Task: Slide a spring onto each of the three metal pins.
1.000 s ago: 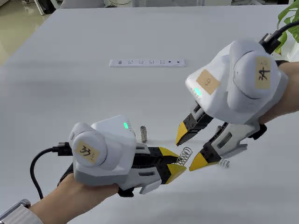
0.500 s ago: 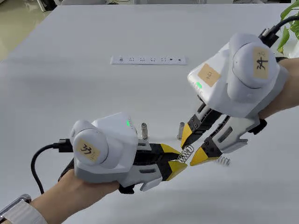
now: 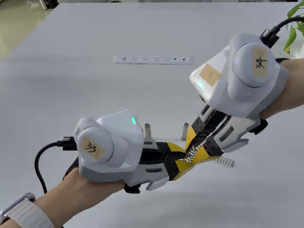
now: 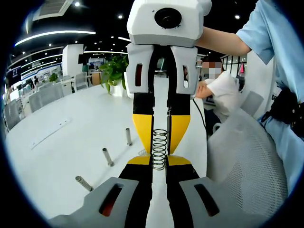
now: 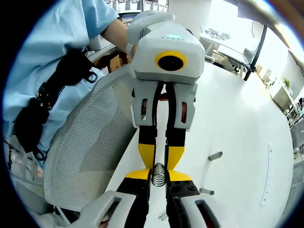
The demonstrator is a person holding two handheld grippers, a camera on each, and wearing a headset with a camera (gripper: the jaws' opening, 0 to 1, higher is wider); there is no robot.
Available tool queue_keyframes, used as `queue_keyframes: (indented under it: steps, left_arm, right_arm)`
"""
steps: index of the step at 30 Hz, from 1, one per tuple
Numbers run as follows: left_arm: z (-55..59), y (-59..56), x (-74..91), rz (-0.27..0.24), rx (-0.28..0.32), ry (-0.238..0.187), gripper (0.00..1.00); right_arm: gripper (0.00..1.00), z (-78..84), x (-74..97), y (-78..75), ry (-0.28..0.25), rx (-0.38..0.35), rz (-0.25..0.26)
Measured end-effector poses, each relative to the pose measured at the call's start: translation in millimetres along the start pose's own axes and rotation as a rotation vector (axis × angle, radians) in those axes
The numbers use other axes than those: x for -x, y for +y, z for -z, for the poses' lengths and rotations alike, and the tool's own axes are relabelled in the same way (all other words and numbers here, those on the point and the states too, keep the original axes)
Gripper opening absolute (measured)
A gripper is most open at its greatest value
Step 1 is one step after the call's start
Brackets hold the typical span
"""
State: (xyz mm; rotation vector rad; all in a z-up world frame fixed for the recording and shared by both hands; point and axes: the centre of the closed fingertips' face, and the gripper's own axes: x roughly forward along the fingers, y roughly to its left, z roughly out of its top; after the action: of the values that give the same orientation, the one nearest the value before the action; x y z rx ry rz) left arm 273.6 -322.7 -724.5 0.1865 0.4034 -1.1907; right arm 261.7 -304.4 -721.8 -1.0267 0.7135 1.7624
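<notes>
A small steel spring [image 3: 192,153] hangs in the air between both grippers. My left gripper [image 3: 183,165] comes in from the lower left, shut on one end of the spring [image 4: 159,149]. My right gripper [image 3: 195,151] reaches down from the upper right, its yellow tips pressed against the sides of the same spring [image 5: 158,175]. Just behind them stand a pin wearing a spring [image 3: 147,130] and a bare pin [image 3: 184,131]. The left gripper view has two bare pins [image 4: 128,137] [image 4: 108,156] and the sprung pin [image 4: 83,183] in a row. A loose spring [image 3: 226,161] lies on the table to the right.
A white power strip [image 3: 152,59] lies flat further back on the white table [image 3: 71,85]. Plant leaves [image 3: 297,19] show at the far right corner. A cable [image 3: 42,161] trails from the left gripper. A mesh chair back [image 5: 90,147] stands at the table's near edge.
My right gripper has come down and left to the held spring and its jaws have shut around it. The left gripper has kept its hold and risen slightly.
</notes>
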Motion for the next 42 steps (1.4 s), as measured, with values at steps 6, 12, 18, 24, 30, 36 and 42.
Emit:
queue_keyframes:
  steps: [6, 12, 18, 24, 30, 36, 42]
  left_arm:
    - [-1.4, -0.2, -0.6, 0.003, -0.009, -0.008, 0.06]
    - [-1.8, -1.7, -1.0, 0.005, -0.012, -0.016, 0.06]
    - [1.3, -4.5, -2.5, 0.007, -0.029, -0.007, 0.06]
    - [2.9, -2.7, -1.5, -0.009, -0.035, -0.014, 0.07]
    - [4.3, -2.7, -0.9, -0.02, -0.025, -0.026, 0.07]
    - [9.7, 0.2, 1.0, -0.035, -0.009, -0.025, 0.09]
    - [26.7, 9.5, 5.8, -0.088, 0.014, -0.004, 0.27]
  right_arm:
    - [0.08, 0.2, 1.8, 2.8, 0.005, -0.002, -0.005]
    - [0.07, 0.8, 2.0, 2.9, 0.01, -0.002, -0.015]
    - [0.07, 0.9, -1.6, 6.1, 0.026, 0.0, -0.021]
    - [0.07, 2.4, -2.5, 2.2, 0.016, -0.011, -0.006]
    - [0.07, 2.2, -4.4, 1.3, 0.019, -0.01, -0.009]
    - [0.07, 4.0, -7.0, -1.0, 0.023, -0.008, -0.01]
    - [0.07, 8.5, -7.7, -0.9, 0.033, -0.012, -0.013]
